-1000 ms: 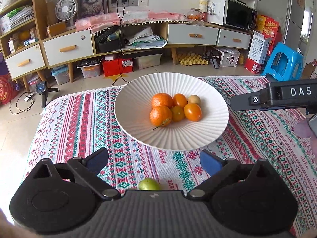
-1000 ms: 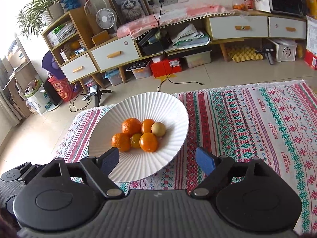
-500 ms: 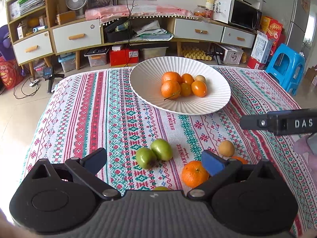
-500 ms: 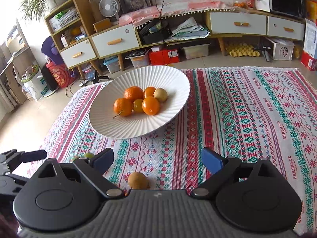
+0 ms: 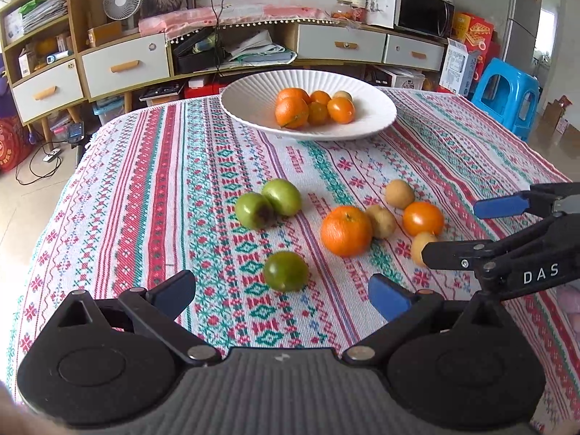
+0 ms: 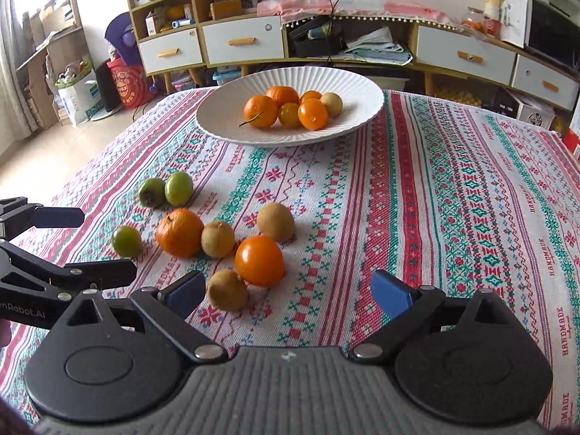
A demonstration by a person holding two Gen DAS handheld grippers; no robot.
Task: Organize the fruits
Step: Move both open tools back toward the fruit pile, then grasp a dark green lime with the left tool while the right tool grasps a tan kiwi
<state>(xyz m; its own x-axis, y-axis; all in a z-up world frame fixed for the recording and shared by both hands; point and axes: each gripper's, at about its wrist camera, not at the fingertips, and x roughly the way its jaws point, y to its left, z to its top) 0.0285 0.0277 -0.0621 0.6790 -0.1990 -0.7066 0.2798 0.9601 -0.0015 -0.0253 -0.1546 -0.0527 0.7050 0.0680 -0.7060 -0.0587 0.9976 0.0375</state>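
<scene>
My left gripper [image 5: 281, 291] hung wide open above a green fruit [image 5: 285, 271]; my right gripper [image 6: 286, 290] was opening, empty, over scattered fruit near the white plate [image 6: 232, 123], whose pile seemingly held six pieces.

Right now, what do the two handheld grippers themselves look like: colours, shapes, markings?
Both are matte black. The left gripper and the right gripper each have a ribbed grey-black body, two round discs, silver pivot pins and angled linkage fingers tipped with blue pads. White "DAS" lettering marks the right gripper's side in the left wrist view; partial "nRobot.AI" text marks the left one's. No cables or sleeves are visible.
</scene>
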